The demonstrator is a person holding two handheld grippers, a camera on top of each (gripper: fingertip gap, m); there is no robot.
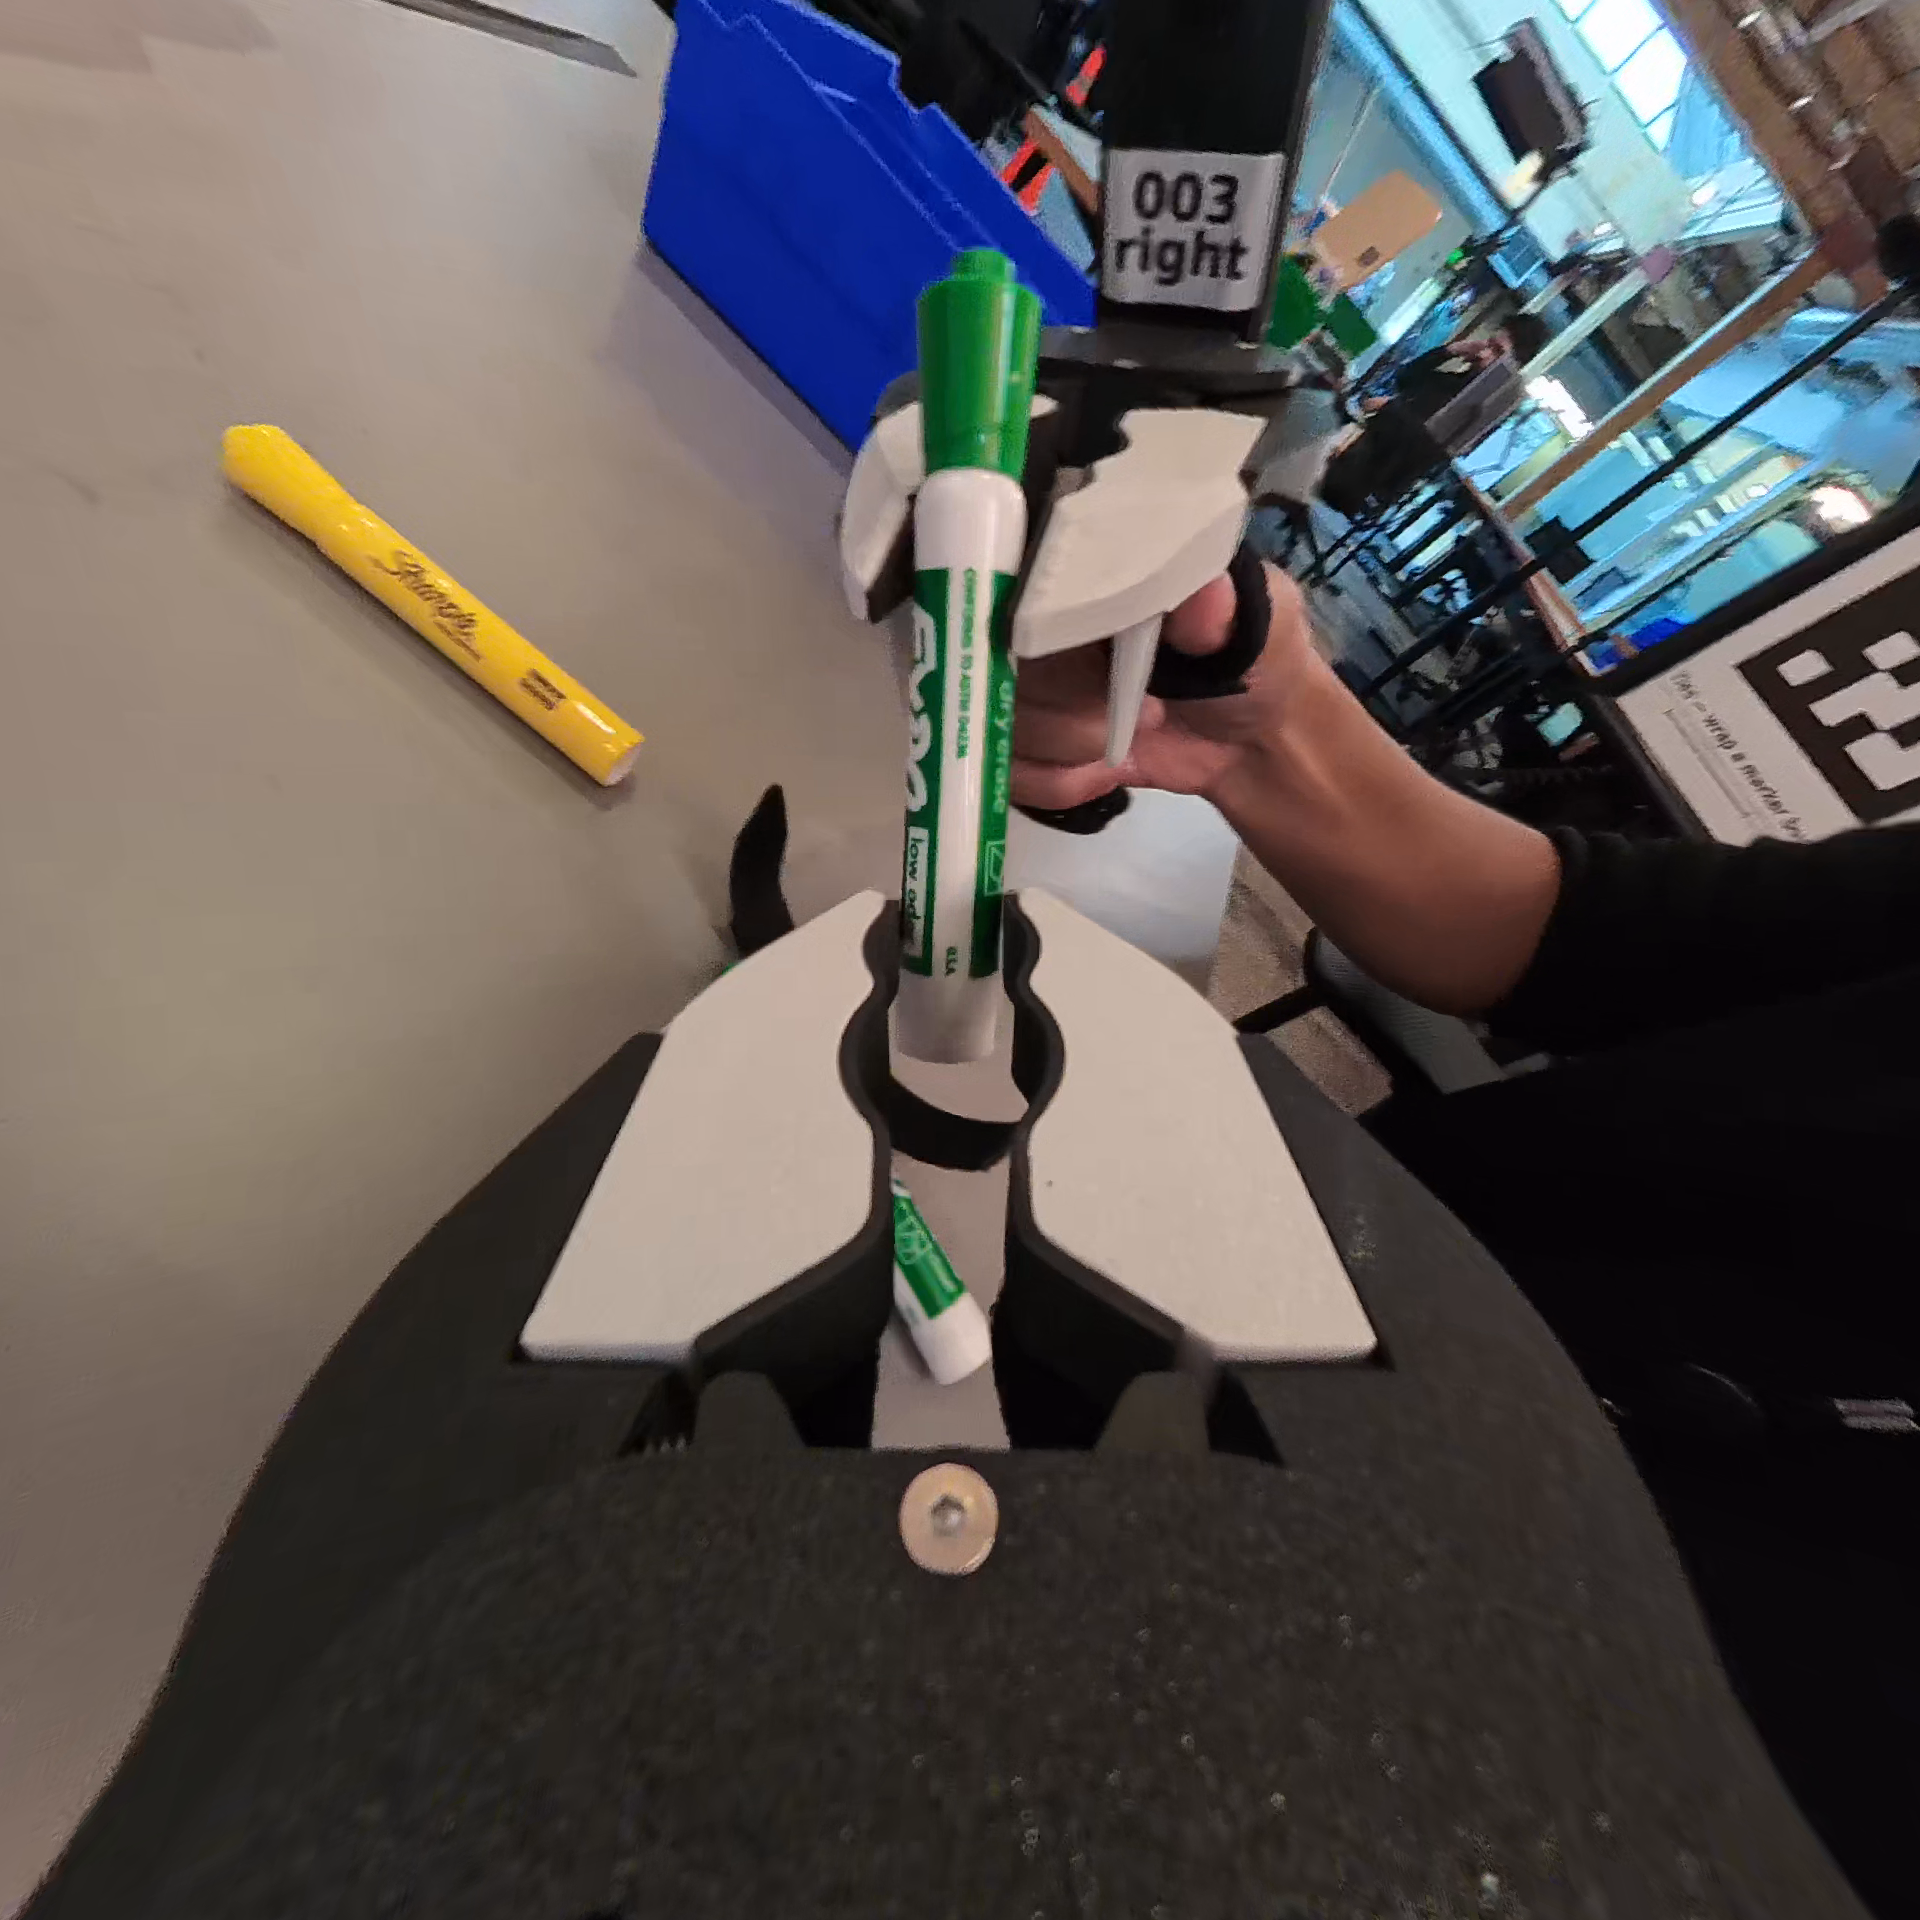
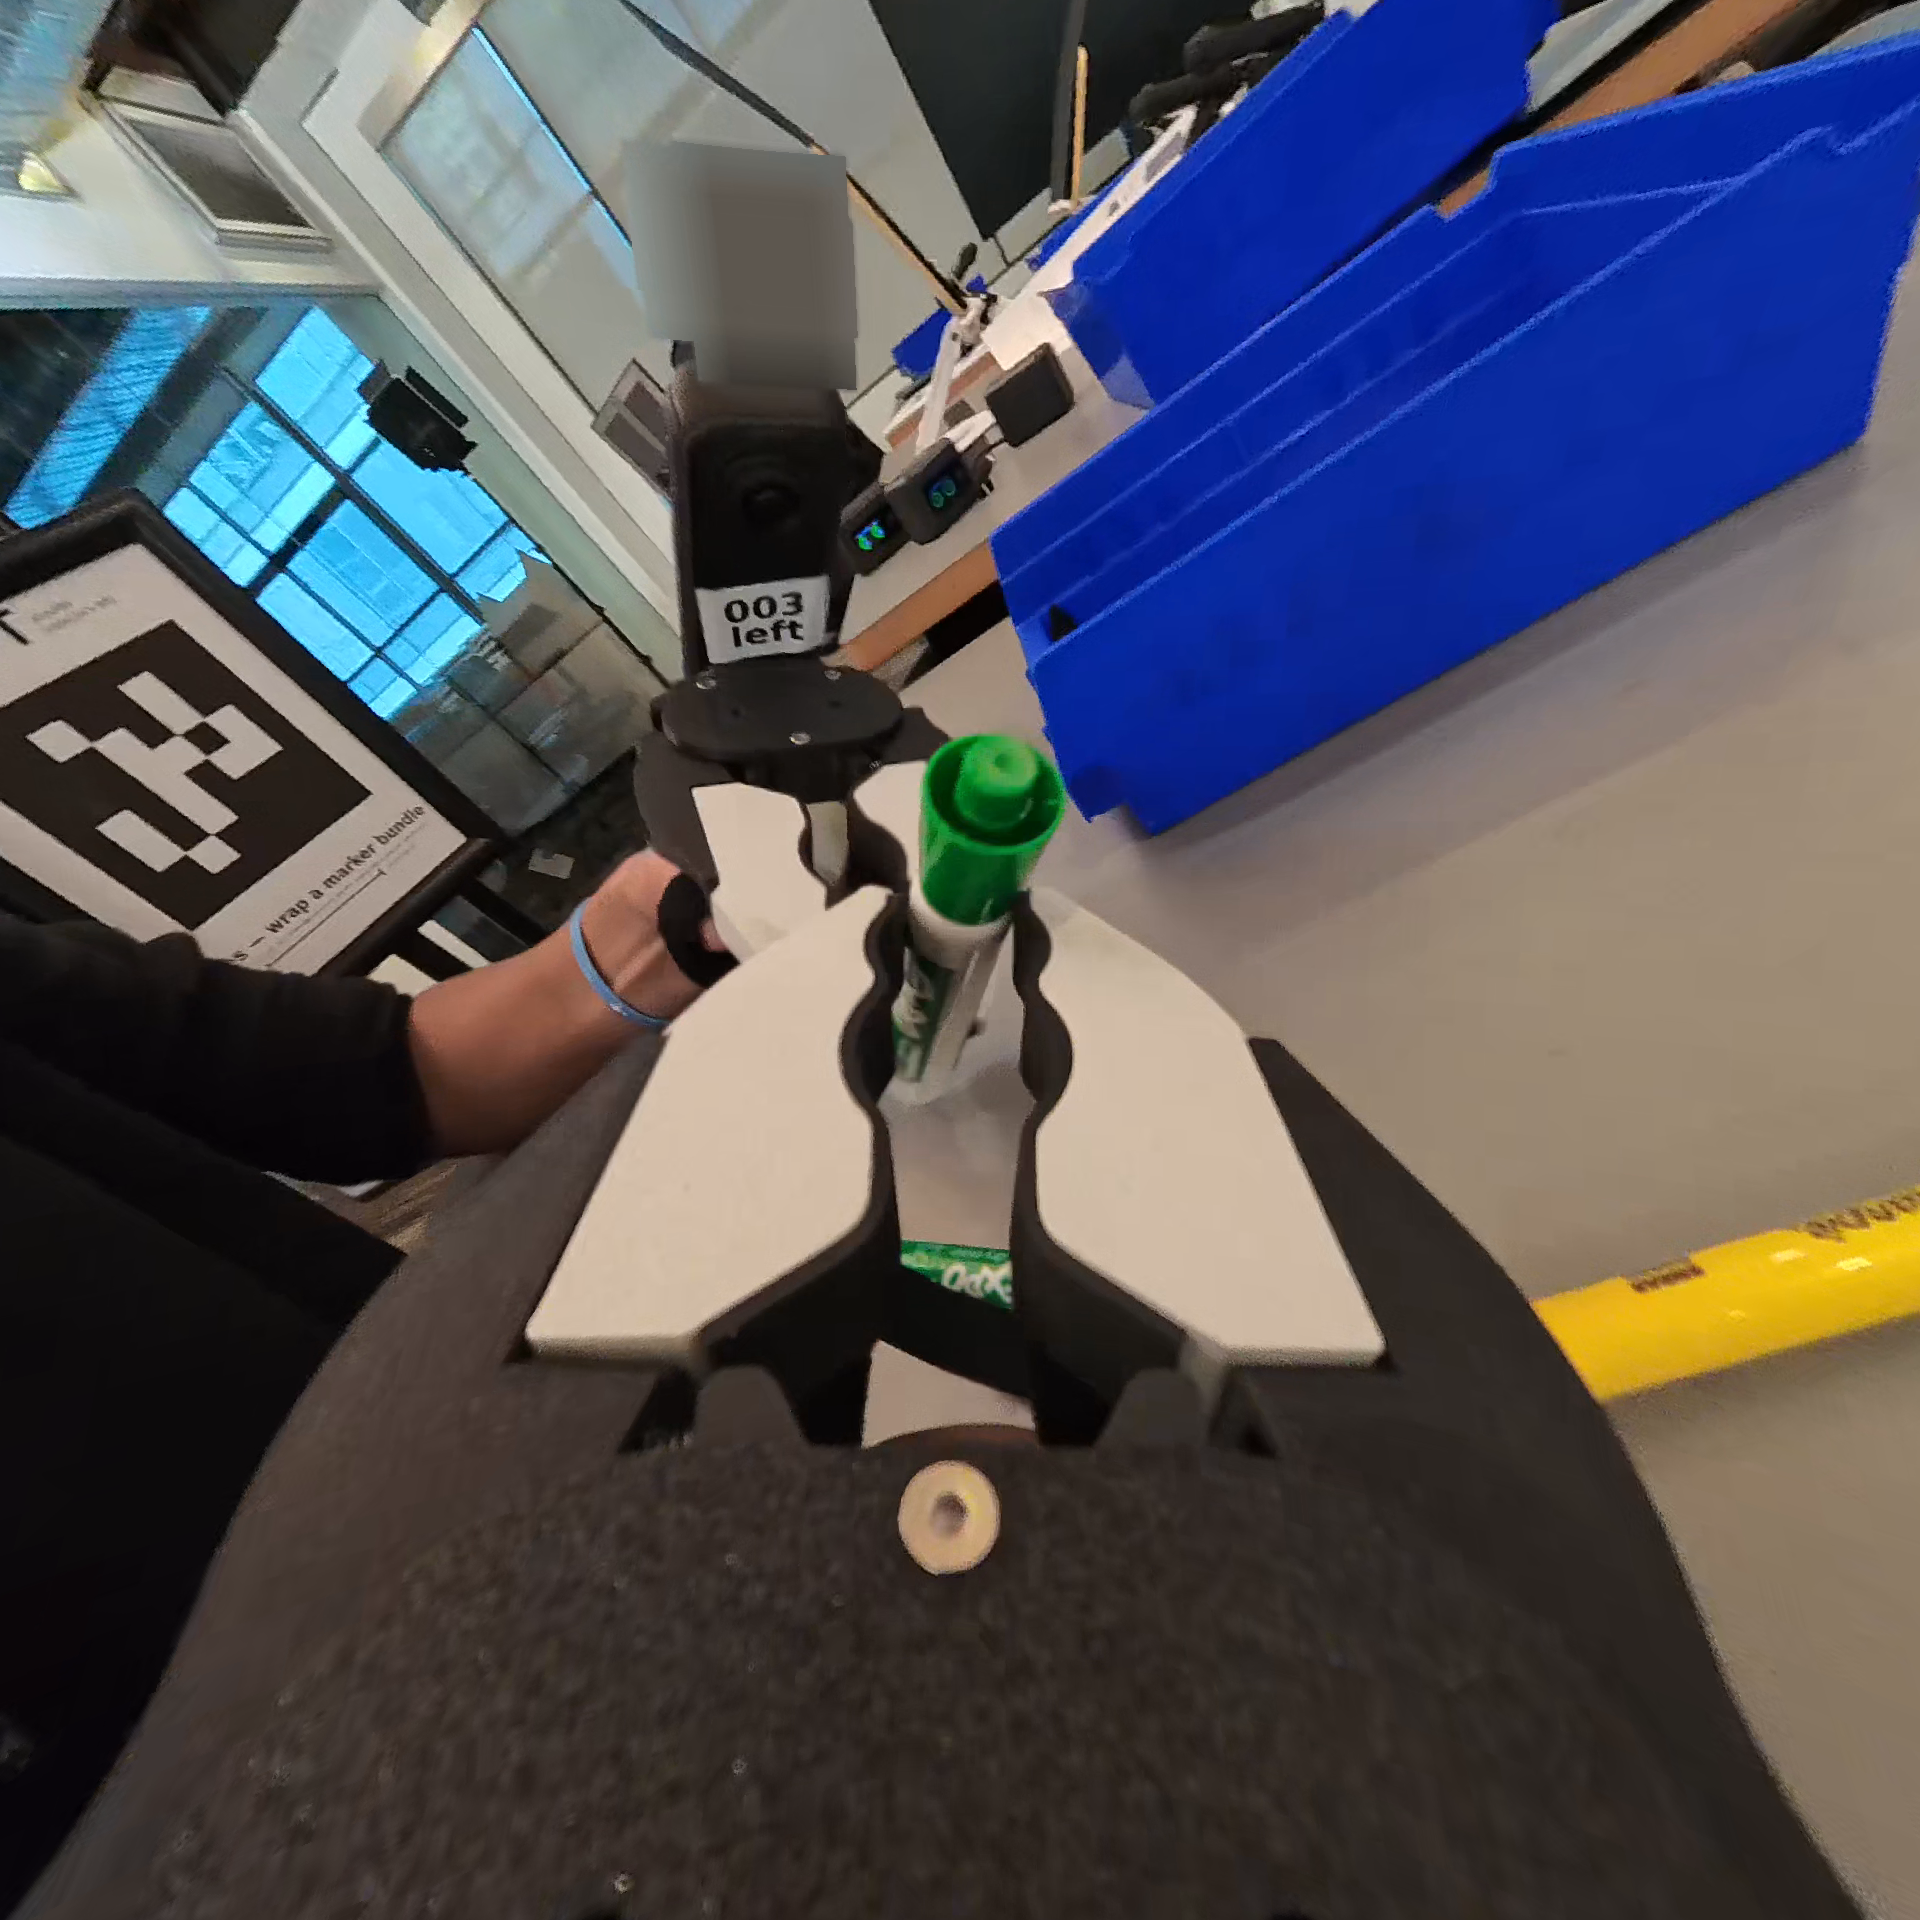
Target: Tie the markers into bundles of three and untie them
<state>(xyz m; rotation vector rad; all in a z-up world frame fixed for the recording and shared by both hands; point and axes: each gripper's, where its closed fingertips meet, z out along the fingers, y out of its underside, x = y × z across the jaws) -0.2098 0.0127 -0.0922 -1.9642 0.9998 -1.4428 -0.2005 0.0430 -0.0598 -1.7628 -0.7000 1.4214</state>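
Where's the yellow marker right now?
The yellow marker lies flat on the grey table, left in the left wrist view, apart from the green markers held in both grippers' jaws.

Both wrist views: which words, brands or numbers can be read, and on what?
I don't quote writing; these things bear it:
Green dry-erase marker: printed barrel, legible.
Yellow highlighter: dark brand script, legible.
White label on a black post: bold print, legible.
Second white label: the same.
Framed checker-pattern sign: small print, partly blurred.
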